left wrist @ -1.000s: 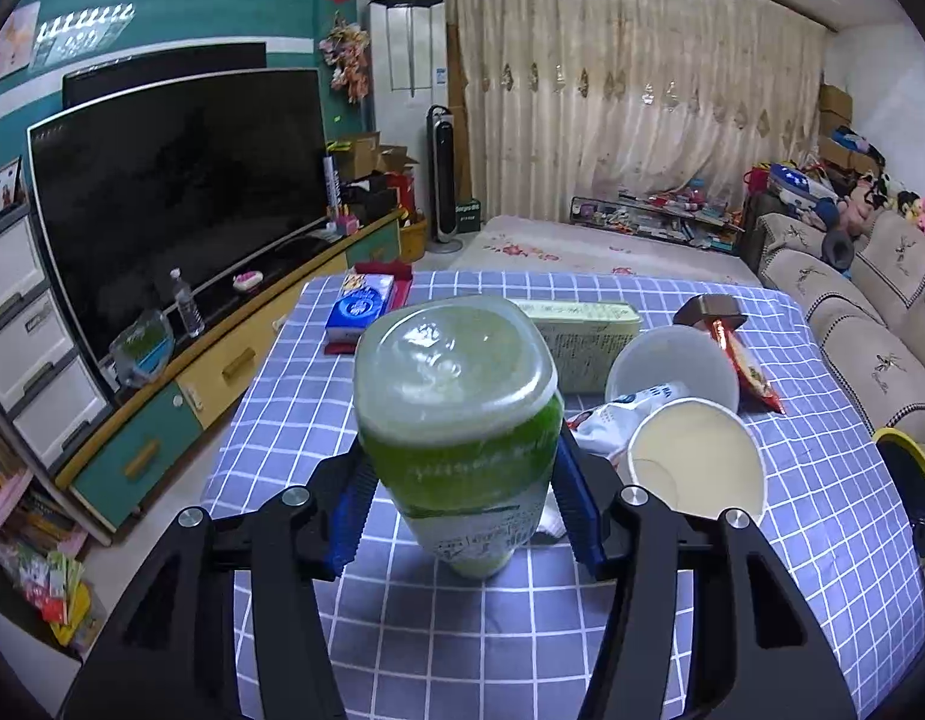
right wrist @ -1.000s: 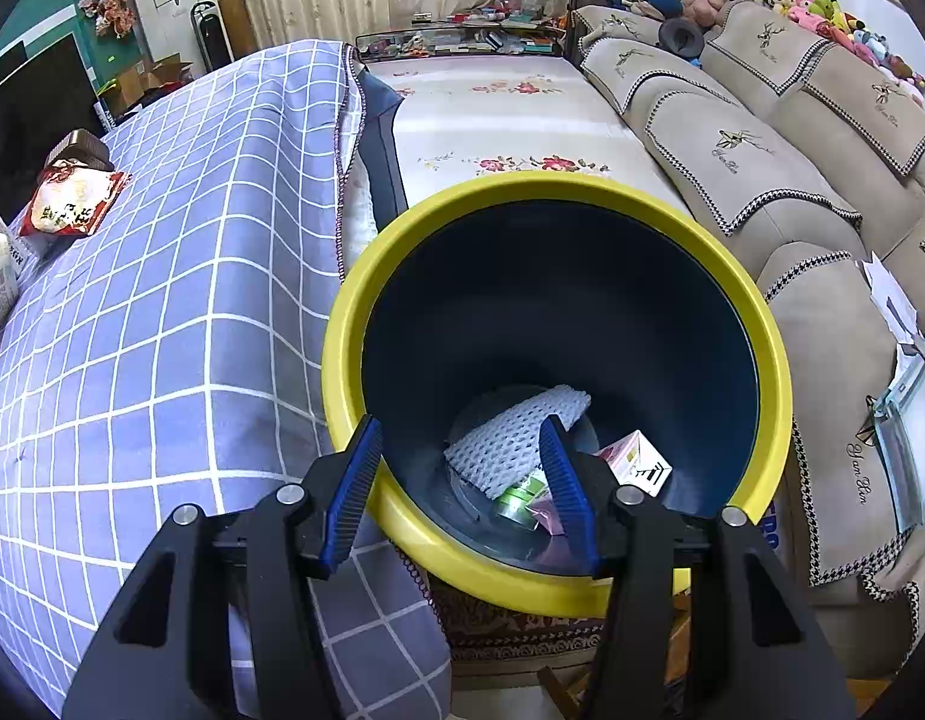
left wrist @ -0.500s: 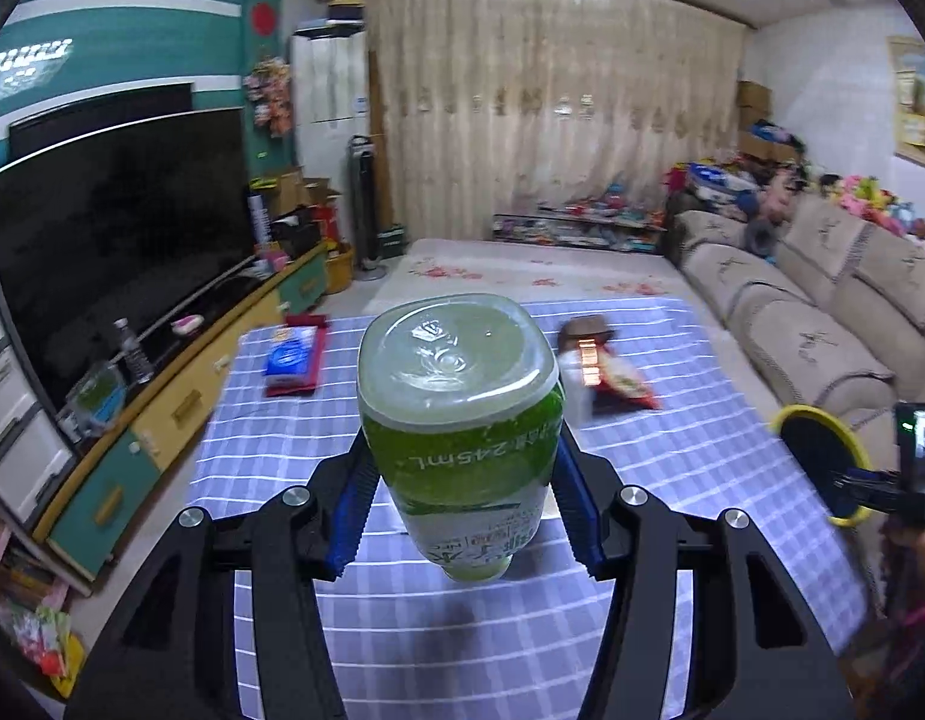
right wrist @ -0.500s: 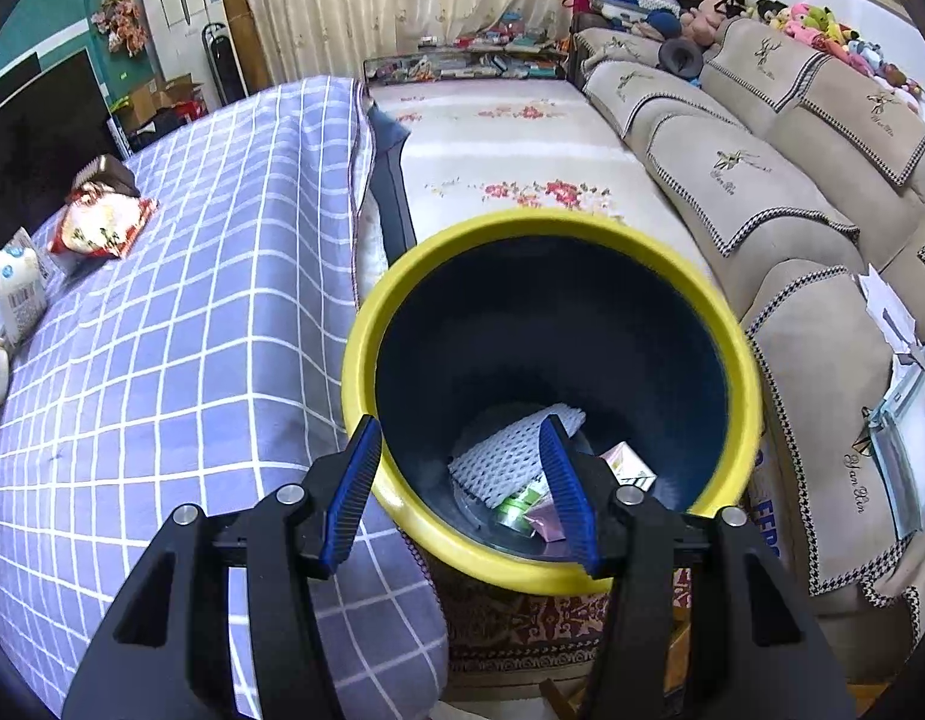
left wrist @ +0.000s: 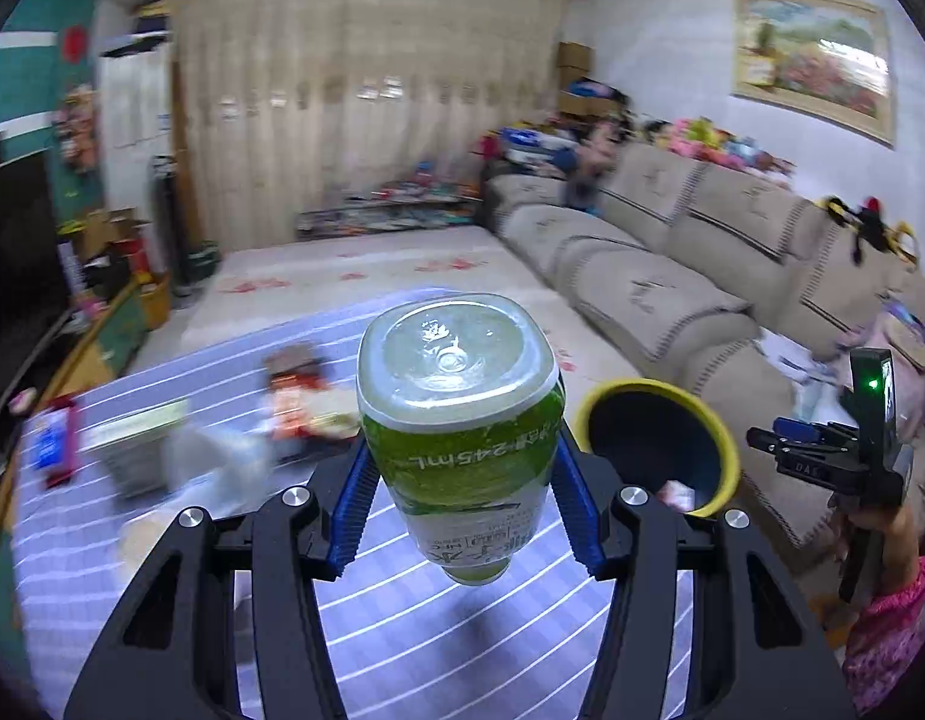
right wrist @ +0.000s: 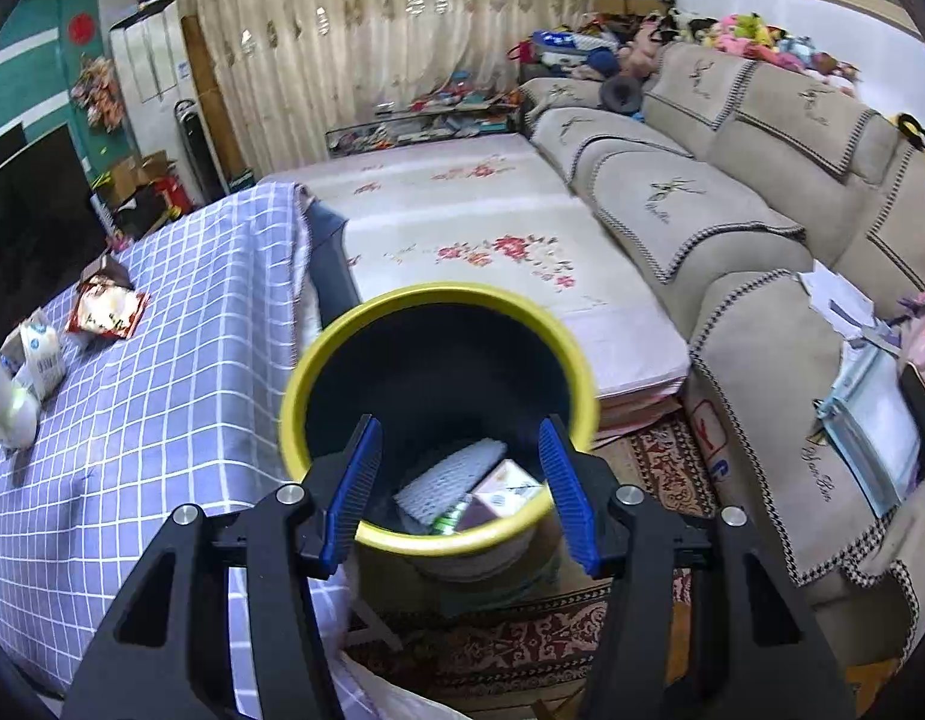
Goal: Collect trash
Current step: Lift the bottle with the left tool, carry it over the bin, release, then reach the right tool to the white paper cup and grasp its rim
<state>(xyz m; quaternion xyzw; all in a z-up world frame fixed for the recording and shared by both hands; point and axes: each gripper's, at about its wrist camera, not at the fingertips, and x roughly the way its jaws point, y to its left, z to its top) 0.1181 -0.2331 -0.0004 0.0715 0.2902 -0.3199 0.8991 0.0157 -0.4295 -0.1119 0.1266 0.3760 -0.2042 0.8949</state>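
A green-labelled plastic bottle, its clear bottom toward the camera, is clamped between the blue pads of my left gripper, above the blue checked tablecloth. Just right of the bottle is the dark bin with a yellow rim. My right gripper hovers open over the bin's near rim with nothing between its fingers. It also shows in the left wrist view, held by a hand. Inside the bin lie a white foam net and a small box.
A red snack bag, a white pack and a green box lie on the table. A beige sofa runs along the right. A flowered mat lies beyond the bin, and a patterned rug under it.
My left gripper swung right and upward with the bottle, bringing the bin and the sofa into its view. My right gripper rose away from the bin, which now looks smaller.
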